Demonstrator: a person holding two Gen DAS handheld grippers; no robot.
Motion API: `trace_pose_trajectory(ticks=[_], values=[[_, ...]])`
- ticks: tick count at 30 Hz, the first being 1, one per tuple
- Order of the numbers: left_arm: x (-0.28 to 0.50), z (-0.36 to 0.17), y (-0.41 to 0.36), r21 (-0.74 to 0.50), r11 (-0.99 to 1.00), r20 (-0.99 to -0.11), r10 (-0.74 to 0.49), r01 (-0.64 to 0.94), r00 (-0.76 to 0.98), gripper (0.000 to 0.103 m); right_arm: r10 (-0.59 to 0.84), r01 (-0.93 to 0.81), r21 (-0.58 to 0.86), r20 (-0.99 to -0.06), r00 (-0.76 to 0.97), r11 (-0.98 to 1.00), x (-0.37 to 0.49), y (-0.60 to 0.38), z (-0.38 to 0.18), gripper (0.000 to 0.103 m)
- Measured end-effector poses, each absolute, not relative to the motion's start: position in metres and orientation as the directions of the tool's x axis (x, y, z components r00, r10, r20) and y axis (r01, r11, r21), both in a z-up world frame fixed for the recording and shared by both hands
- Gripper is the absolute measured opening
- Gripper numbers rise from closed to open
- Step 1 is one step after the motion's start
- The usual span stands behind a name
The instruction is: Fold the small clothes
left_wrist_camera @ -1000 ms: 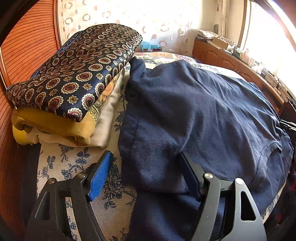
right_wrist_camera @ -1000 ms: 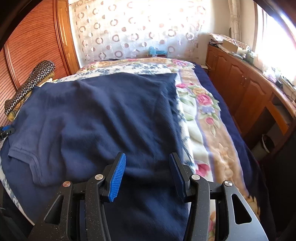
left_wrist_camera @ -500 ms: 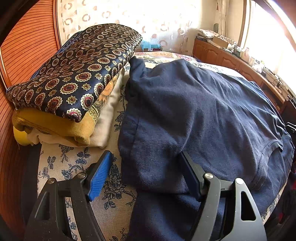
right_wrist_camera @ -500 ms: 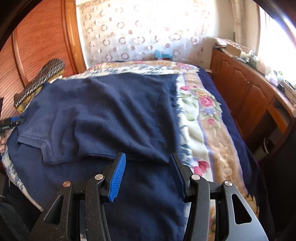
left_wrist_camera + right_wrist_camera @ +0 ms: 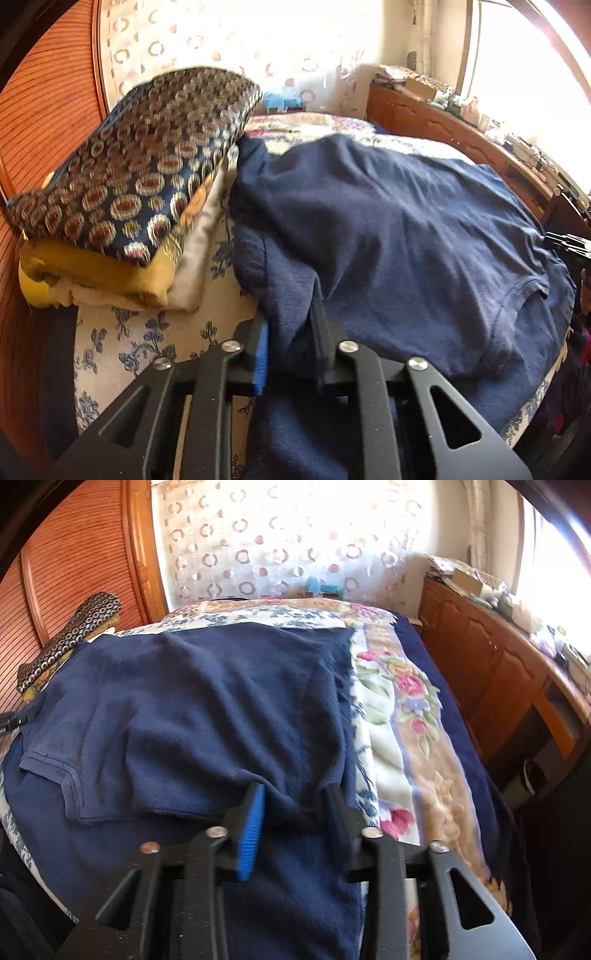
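A navy blue T-shirt (image 5: 406, 240) lies spread on the bed, collar toward the near edge; it also shows in the right wrist view (image 5: 207, 709). My left gripper (image 5: 291, 332) is shut on a bunched fold of the shirt's left shoulder or sleeve. My right gripper (image 5: 295, 808) has its jaws narrowed around a fold of the shirt's right shoulder edge, with fabric pinched between them. The collar (image 5: 70, 782) lies flat between the two grippers.
A stack of folded bedding with a patterned cushion (image 5: 136, 177) sits at the left by the wooden headboard (image 5: 44, 122). A floral blanket (image 5: 410, 738) covers the bed on the right. A wooden cabinet (image 5: 491, 672) runs along the right wall.
Both grippers have closed from wide open onto folds of the shirt. The left gripper's fabric has bunched up between its jaws. The right view has shifted slightly nearer.
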State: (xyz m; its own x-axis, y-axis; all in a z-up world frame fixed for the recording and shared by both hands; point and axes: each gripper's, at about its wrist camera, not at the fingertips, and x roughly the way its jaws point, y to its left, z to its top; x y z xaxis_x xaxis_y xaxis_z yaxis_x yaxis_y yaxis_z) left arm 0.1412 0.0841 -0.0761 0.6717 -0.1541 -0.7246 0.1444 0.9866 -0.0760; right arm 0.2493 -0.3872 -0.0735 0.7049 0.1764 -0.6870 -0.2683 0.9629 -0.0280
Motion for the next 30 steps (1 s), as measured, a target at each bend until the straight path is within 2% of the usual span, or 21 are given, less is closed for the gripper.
trace_pose_trajectory(ticks=[1, 3, 10, 17, 26, 30], values=[[0.14, -0.073, 0.084, -0.079, 0.985, -0.718, -0.162, 0.152, 0.677, 0.015, 0.179, -0.277, -0.035, -0.684, 0.707, 0.96, 0.249, -0.386, -0.072, 0.008], [0.139, -0.066, 0.084, -0.078, 0.984, -0.701, -0.168, 0.159, 0.693, 0.014, 0.198, -0.298, -0.037, -0.668, 0.717, 0.954, 0.248, -0.384, -0.068, 0.003], [0.135, -0.047, 0.082, -0.093, 0.982, -0.663, -0.183, 0.162, 0.726, 0.012, 0.26, -0.291, 0.032, -0.55, 0.794, 0.956, 0.231, -0.402, -0.041, 0.002], [0.129, -0.036, 0.083, -0.084, 0.983, -0.644, -0.179, 0.164, 0.744, 0.012, 0.252, -0.301, 0.002, -0.552, 0.795, 0.954, 0.221, -0.395, -0.044, 0.002], [0.133, -0.049, 0.077, -0.045, 0.981, -0.695, -0.167, 0.19, 0.699, 0.013, 0.245, -0.314, -0.022, -0.578, 0.778, 0.949, 0.229, -0.39, -0.044, 0.002], [0.127, -0.039, 0.076, -0.065, 0.979, -0.654, -0.188, 0.193, 0.732, 0.01, 0.231, -0.316, -0.044, -0.589, 0.774, 0.948, 0.232, -0.387, -0.046, 0.002]])
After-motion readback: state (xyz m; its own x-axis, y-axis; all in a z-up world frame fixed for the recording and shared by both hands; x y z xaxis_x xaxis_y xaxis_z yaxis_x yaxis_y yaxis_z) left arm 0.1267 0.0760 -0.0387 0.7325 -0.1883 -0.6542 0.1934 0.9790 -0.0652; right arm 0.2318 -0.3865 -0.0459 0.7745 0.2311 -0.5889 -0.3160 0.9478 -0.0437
